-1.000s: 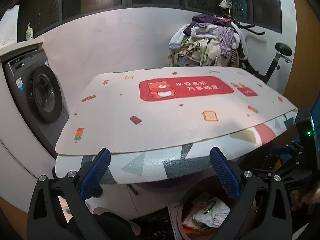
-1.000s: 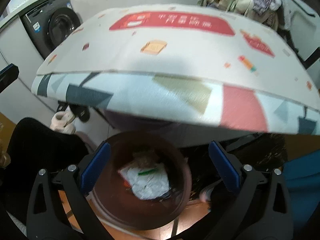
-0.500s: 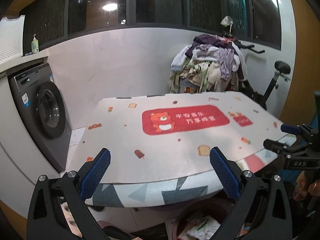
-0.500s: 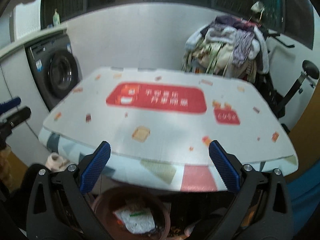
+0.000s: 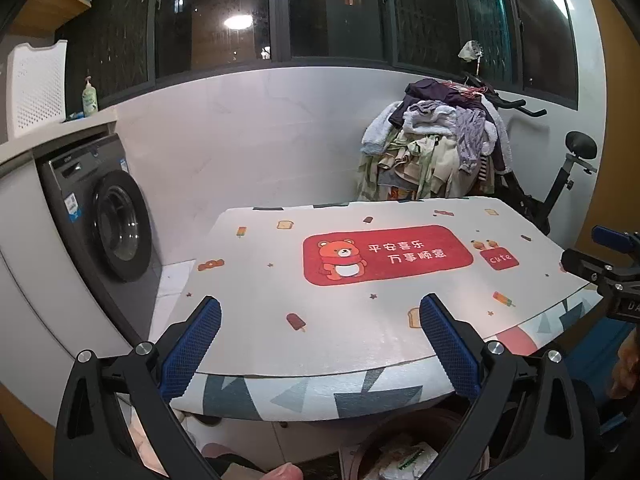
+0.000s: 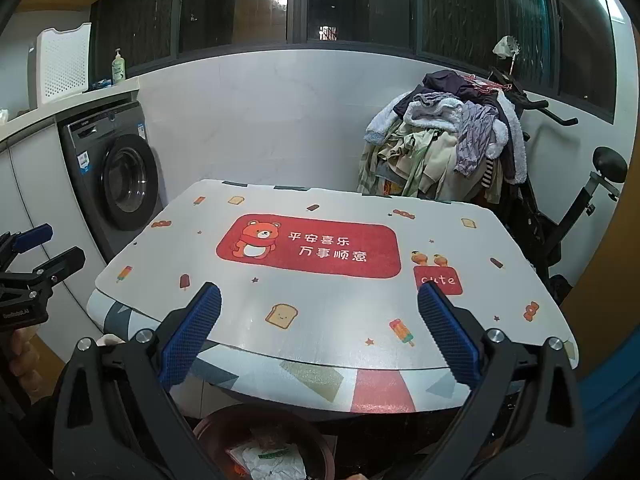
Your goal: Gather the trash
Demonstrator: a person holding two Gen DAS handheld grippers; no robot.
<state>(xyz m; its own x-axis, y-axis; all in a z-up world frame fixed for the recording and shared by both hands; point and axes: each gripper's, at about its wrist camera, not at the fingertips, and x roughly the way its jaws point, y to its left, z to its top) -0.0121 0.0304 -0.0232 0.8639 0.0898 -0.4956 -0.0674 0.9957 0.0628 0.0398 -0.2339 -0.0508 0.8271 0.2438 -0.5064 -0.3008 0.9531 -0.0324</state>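
A brown round bin stands on the floor under the table's near edge, with crumpled white wrappers inside; its rim also shows in the left wrist view, with paper trash in it. My left gripper is open and empty above the table's front edge. My right gripper is open too, nothing between its blue pads. The table has a white mat with a red bear panel and no loose trash on it.
A washing machine stands at the left under a counter with a soap bottle and white basket. A clothes heap on an exercise bike fills the back right. Each gripper shows at the other's frame edge.
Both grippers have risen and tilted up from looking at the bin to looking across the tabletop. Both stay open and empty.
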